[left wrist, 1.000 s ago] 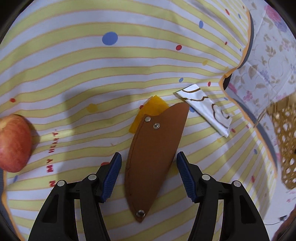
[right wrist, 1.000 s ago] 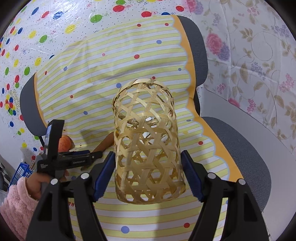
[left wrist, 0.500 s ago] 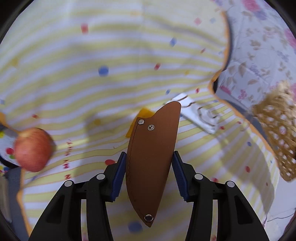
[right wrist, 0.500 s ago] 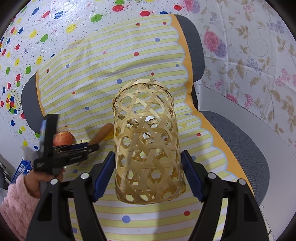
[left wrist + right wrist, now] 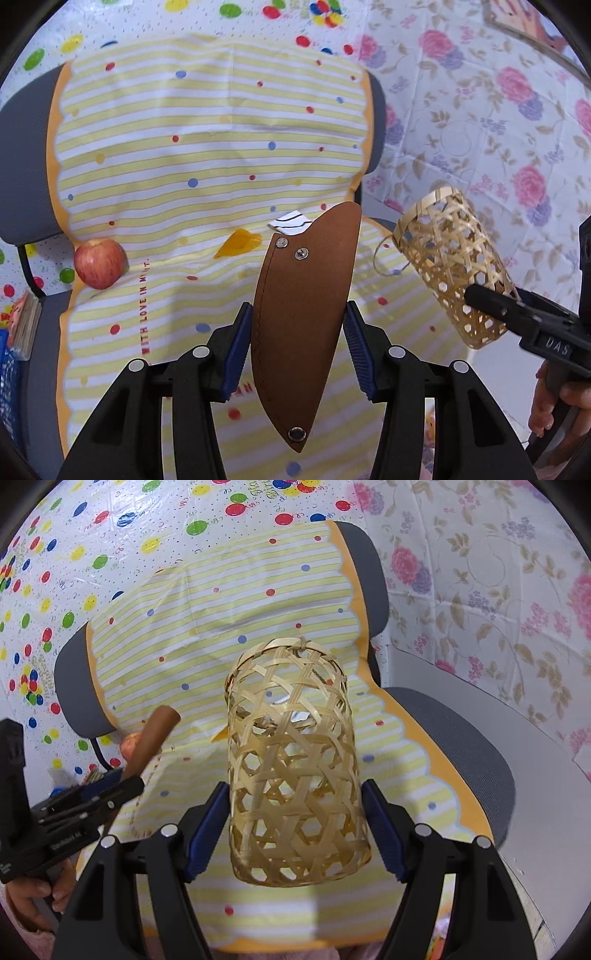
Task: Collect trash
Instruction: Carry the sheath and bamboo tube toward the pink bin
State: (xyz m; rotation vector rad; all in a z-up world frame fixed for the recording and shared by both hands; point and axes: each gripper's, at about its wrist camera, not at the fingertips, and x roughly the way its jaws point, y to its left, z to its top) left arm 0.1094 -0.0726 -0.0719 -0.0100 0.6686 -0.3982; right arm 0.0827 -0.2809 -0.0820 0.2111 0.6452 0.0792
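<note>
My left gripper (image 5: 297,347) is shut on a brown leather sheath (image 5: 306,306) and holds it up above the striped cloth (image 5: 207,155). The sheath also shows in the right wrist view (image 5: 151,738). My right gripper (image 5: 297,827) is shut on a woven bamboo basket (image 5: 295,760), held in the air; it shows at the right of the left wrist view (image 5: 450,266). An orange scrap (image 5: 238,242) and a white wrapper (image 5: 290,223) lie on the cloth beyond the sheath.
A red apple (image 5: 99,262) sits at the cloth's left edge. The cloth covers a grey office chair (image 5: 461,738). Floral sheeting (image 5: 480,122) hangs at the right, dotted sheeting (image 5: 74,546) behind. A blue crate (image 5: 9,384) stands at the far left.
My left gripper closed on the sheath and lifted it off the cloth, pulling back so the whole chair shows. The basket in my right gripper stayed nearly still.
</note>
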